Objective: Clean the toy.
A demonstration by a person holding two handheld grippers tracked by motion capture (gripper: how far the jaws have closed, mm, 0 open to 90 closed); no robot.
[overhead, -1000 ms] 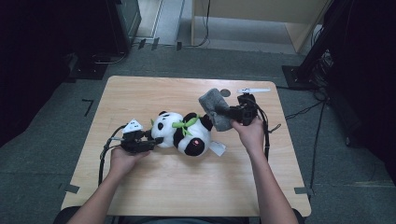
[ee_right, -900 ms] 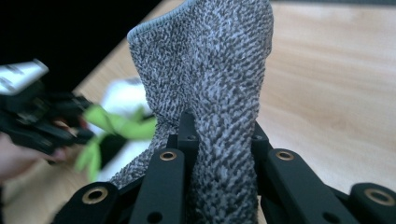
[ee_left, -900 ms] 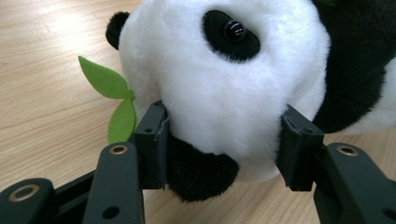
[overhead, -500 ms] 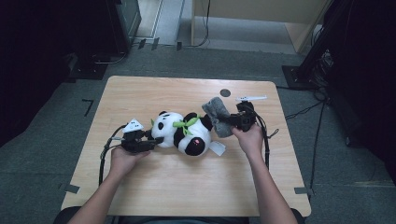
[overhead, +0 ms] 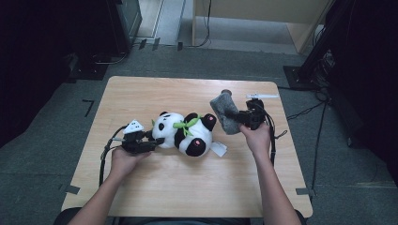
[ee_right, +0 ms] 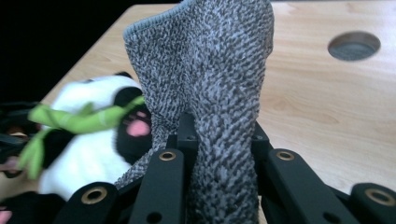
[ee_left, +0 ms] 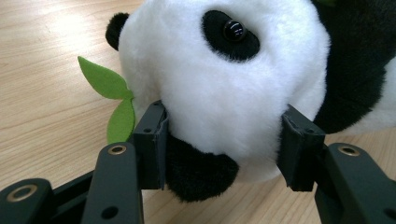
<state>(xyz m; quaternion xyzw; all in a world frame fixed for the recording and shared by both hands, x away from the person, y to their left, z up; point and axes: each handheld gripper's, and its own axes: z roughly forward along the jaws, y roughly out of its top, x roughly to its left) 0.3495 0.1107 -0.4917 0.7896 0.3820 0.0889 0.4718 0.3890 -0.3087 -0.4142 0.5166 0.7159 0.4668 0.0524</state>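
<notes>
Panda toy [overhead: 184,134] has its head squeezed by the left tool [overhead: 149,142], while the right tool [overhead: 240,117] pinches a grey cloth [overhead: 224,111], probably to lay over it next.

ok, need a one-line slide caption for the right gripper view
Right tool shut on a grey knitted cloth, held up over the wooden table beside a toy panda.
</notes>
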